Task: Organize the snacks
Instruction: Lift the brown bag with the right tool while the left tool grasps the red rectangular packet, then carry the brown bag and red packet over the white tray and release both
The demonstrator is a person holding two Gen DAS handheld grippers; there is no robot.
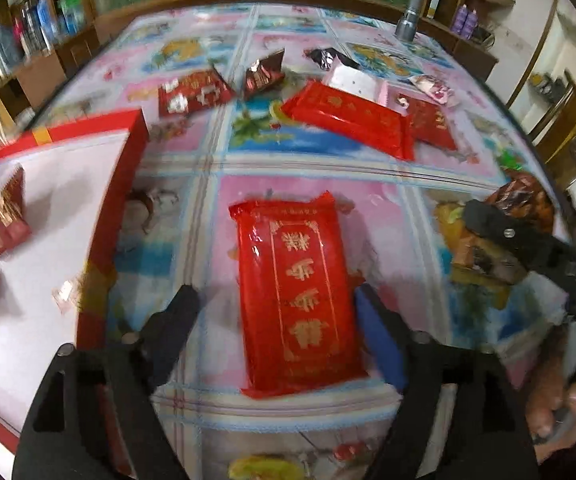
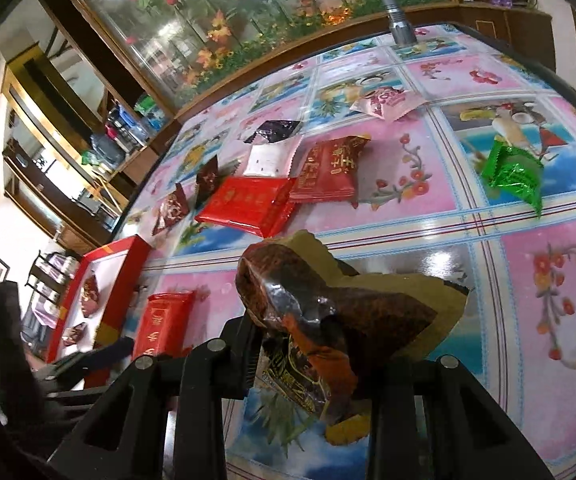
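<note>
- Left wrist view: a flat, glossy red plastic snack packet with gold characters and a gold border [image 1: 295,296] lies on the desk [image 1: 399,208], which carries a pink and blue flower-patterned cover.
- The left gripper [image 1: 276,316] has its fingers [image 1: 176,320] spread wide either side of the packet's near end, not touching it.
- A shallow red cardboard box with a white floor [image 1: 124,184] sits just left, holding a few small red wrapped snacks [image 1: 8,216].
- Right wrist view: the right gripper [image 2: 319,356] pinches a crinkled dark brown and orange foil snack bag [image 2: 327,312], held above the desk.
- Further back lie another red packet [image 2: 248,204] and a green foil packet [image 2: 515,176], well apart.
</note>
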